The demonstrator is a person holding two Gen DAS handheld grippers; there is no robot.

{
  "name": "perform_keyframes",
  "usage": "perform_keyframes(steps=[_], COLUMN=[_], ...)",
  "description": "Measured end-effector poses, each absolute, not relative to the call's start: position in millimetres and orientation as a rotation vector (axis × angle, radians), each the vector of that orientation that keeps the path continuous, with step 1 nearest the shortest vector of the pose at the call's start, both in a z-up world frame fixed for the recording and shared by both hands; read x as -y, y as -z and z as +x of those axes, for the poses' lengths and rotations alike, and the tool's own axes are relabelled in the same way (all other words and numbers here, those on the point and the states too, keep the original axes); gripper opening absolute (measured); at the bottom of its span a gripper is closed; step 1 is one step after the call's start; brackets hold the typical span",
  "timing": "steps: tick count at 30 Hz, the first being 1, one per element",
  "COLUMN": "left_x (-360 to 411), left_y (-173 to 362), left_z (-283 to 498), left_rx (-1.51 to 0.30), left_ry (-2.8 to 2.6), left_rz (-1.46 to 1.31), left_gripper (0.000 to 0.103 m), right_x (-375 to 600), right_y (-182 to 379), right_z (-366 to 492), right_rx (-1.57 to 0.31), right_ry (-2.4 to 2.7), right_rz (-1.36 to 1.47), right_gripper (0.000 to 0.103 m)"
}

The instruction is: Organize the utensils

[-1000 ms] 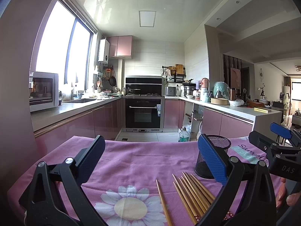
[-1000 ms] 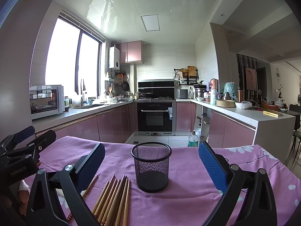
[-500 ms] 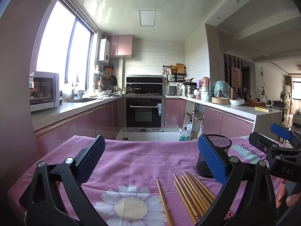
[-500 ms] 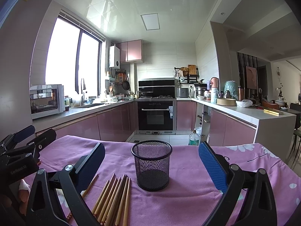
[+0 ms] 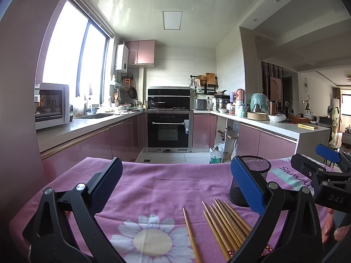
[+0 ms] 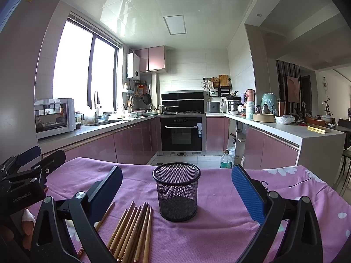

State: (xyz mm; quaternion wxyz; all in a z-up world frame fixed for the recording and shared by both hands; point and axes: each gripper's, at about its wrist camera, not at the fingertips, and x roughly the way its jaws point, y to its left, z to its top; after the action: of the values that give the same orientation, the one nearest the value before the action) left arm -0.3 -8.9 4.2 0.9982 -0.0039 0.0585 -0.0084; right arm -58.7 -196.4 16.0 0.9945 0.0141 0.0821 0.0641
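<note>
Several wooden chopsticks (image 6: 133, 230) lie side by side on the purple flowered cloth, just left of an upright black mesh cup (image 6: 176, 191). One chopstick (image 5: 190, 234) lies apart to the left of the bundle (image 5: 226, 223). The cup (image 5: 250, 179) stands behind my left gripper's right finger. My left gripper (image 5: 175, 186) is open and empty, above the cloth. My right gripper (image 6: 176, 190) is open and empty, with the cup between its fingers further ahead. Each gripper shows in the other's view, the right (image 5: 329, 175) and the left (image 6: 24, 175).
The table (image 6: 219, 230) is covered by the purple cloth with white daisies. Its far edge drops to the kitchen floor, where a plastic bottle (image 6: 226, 160) stands. Pink cabinets, an oven and worktops lie beyond.
Both views have tilted down very slightly; the chopsticks and cup have not moved, and both grippers stay open.
</note>
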Motion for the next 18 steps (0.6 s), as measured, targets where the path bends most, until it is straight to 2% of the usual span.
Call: perform_keyframes(steps=[18], left_x=[9.6], left_y=[-3.9], left_z=[-0.2], left_rx=[-0.117], left_ry=[0.016], left_rz=[-0.006], left_gripper=[0.097], right_x=[197.5], right_y=[-17.3], right_z=[-59.1], right_rx=[-0.166], right_ry=[-0.129], right_rz=[0.032], right_gripper=[0.096])
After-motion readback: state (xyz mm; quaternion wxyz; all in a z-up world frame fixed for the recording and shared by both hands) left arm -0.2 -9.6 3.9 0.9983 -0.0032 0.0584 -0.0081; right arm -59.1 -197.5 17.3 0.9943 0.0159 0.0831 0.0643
